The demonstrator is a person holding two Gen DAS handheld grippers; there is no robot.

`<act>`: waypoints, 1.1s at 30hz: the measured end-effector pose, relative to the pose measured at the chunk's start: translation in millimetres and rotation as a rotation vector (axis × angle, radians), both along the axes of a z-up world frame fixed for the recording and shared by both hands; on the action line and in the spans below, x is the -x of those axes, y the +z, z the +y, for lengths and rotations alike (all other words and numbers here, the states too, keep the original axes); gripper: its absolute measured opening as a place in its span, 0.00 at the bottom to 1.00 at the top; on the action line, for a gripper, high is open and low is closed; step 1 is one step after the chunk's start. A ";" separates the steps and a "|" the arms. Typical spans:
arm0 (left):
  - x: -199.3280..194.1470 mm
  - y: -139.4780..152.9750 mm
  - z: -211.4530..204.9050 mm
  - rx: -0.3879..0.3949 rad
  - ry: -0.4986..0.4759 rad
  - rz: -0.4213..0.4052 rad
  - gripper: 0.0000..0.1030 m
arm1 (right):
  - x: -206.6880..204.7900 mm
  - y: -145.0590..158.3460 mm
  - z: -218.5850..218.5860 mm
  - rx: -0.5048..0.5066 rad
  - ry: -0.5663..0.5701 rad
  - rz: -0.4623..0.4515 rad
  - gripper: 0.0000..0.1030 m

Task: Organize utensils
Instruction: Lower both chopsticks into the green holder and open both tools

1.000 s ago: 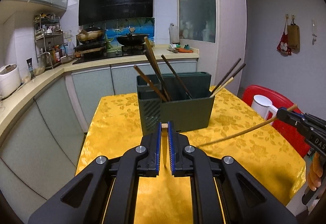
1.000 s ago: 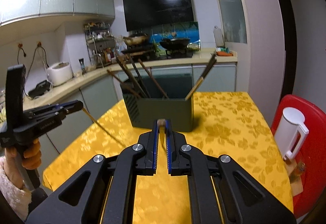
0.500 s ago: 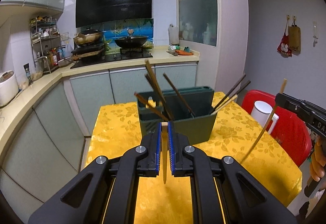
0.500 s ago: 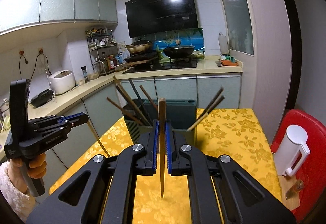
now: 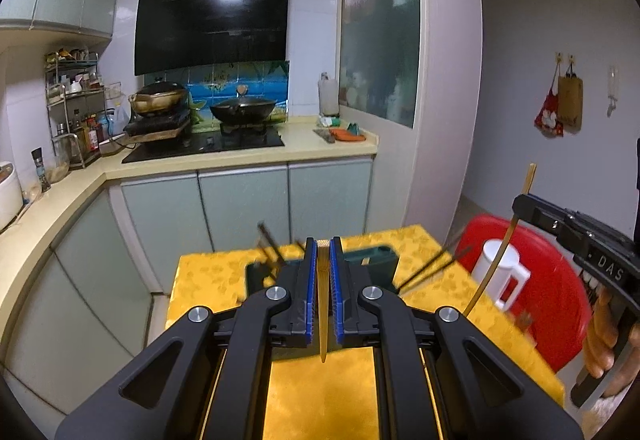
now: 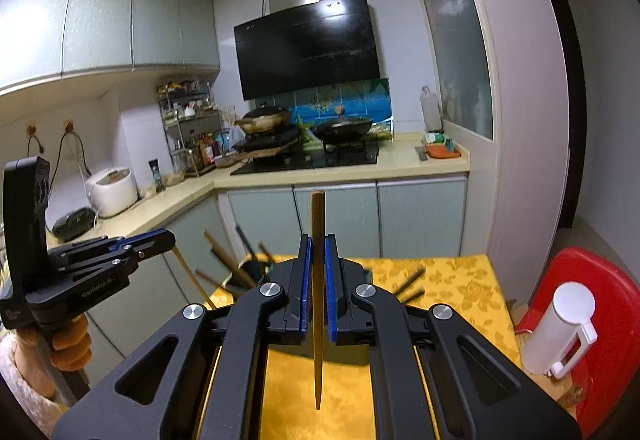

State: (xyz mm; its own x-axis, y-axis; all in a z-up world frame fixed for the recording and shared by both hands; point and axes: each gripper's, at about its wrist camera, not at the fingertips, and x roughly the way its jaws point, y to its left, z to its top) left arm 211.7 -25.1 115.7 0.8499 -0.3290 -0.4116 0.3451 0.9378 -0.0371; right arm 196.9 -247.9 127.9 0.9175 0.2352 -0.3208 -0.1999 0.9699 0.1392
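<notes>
My left gripper [image 5: 322, 249] is shut on a light bamboo chopstick [image 5: 322, 320] that hangs tip down. My right gripper [image 6: 316, 244] is shut on a brown chopstick [image 6: 317, 300], held upright with its tip down. Both are high above the dark green utensil holder [image 5: 380, 260], which stands on the yellow tablecloth [image 5: 320, 400] with several dark chopsticks [image 6: 224, 260] leaning in it. The holder is mostly hidden behind my fingers in both views. The right gripper also shows in the left wrist view [image 5: 524, 204], and the left gripper in the right wrist view [image 6: 170, 238].
A white lidded cup [image 6: 560, 328] sits on a red stool [image 6: 592, 280] right of the table. Kitchen counter and cabinets [image 5: 240, 208] lie beyond the table, with a stove and woks [image 5: 244, 108]. A rice cooker [image 6: 112, 190] stands on the left counter.
Both grippers rose well above the table and holder. Each chopstick swung from lying slanted toward the table to hanging nearly vertical, tip down.
</notes>
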 end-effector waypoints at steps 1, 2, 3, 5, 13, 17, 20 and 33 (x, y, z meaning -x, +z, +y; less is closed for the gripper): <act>-3.6 4.8 -1.7 0.007 -0.001 -0.005 0.06 | -3.5 5.0 1.1 0.003 -0.005 -0.008 0.07; -7.5 10.7 -4.7 0.016 -0.002 -0.013 0.06 | -6.6 8.6 1.7 0.006 -0.008 -0.015 0.07; -10.3 15.0 -7.0 0.020 -0.002 -0.020 0.06 | -11.5 13.5 3.6 0.010 -0.012 -0.026 0.07; -16.3 21.8 -11.9 0.027 0.000 -0.032 0.06 | -18.9 18.1 3.6 0.012 -0.017 -0.037 0.07; -45.8 24.8 -31.0 0.024 0.027 -0.055 0.06 | -59.3 23.8 16.1 0.054 -0.064 -0.076 0.07; -65.8 14.0 -35.2 0.028 0.039 -0.036 0.06 | -77.5 20.4 22.9 0.080 -0.084 -0.085 0.07; -77.1 1.6 -35.3 0.039 0.044 -0.012 0.06 | -88.9 16.6 27.4 0.099 -0.092 -0.090 0.07; -105.1 -50.7 -26.6 0.017 0.081 0.079 0.06 | -122.4 -34.9 36.3 0.132 -0.060 0.054 0.07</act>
State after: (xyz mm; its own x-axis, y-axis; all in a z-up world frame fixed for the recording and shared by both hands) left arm 316.9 -51.7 65.0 0.8391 -0.2681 -0.4733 0.2637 0.9615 -0.0771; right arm 319.2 -211.6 93.0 0.9091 0.1329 -0.3948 -0.1365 0.9905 0.0189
